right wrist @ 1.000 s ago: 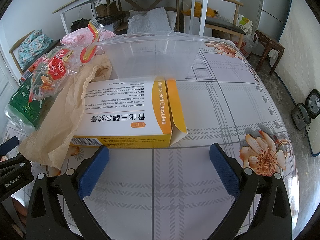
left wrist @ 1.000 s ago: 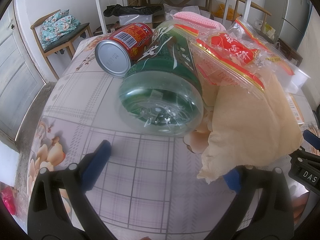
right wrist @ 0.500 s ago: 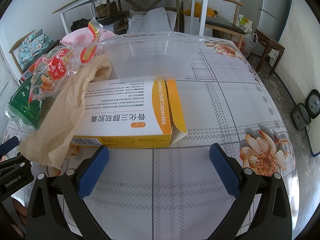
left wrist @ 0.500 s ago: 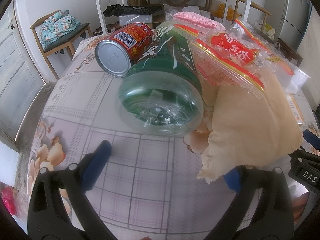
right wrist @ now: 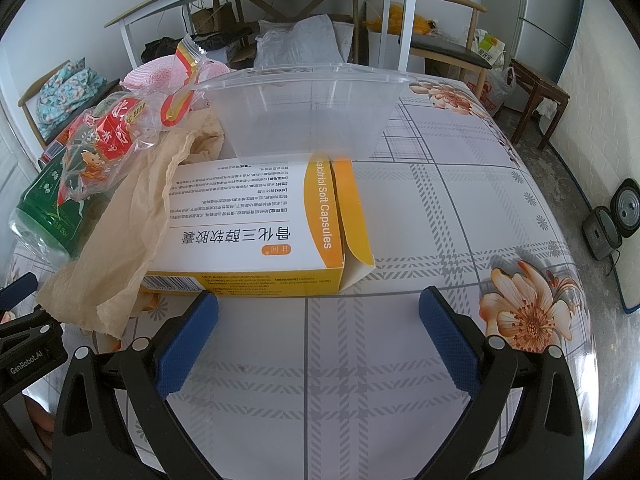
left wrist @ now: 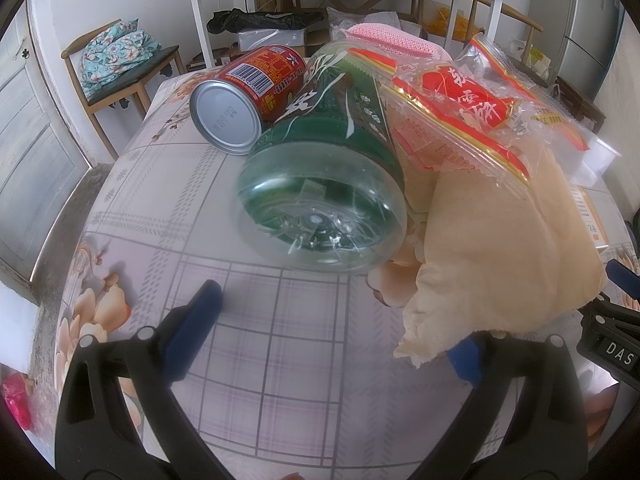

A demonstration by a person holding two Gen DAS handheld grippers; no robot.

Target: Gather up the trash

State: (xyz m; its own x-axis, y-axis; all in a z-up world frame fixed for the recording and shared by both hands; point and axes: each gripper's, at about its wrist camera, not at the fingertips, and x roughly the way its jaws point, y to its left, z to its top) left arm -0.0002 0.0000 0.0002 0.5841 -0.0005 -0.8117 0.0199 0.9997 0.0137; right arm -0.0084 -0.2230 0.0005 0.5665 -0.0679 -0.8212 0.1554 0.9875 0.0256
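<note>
Trash is all heaped mid-table [right wrist: 440,208]: green bottle [left wrist: 320,200], red can [left wrist: 248,92], snack wrapper [left wrist: 460,120], tan paper [left wrist: 500,248], medicine box [right wrist: 256,232]. Left gripper [left wrist: 332,332] and right gripper [right wrist: 316,332] both hang spread wide, holding nothing, probably lining up first grabs.

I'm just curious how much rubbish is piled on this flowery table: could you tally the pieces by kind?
Drink can: 1
Green plastic bottle: 1
Snack wrapper: 1
Crumpled beige paper: 1
Medicine box: 1
Clear plastic container: 1
Pink netted item: 1
Total: 7
</note>
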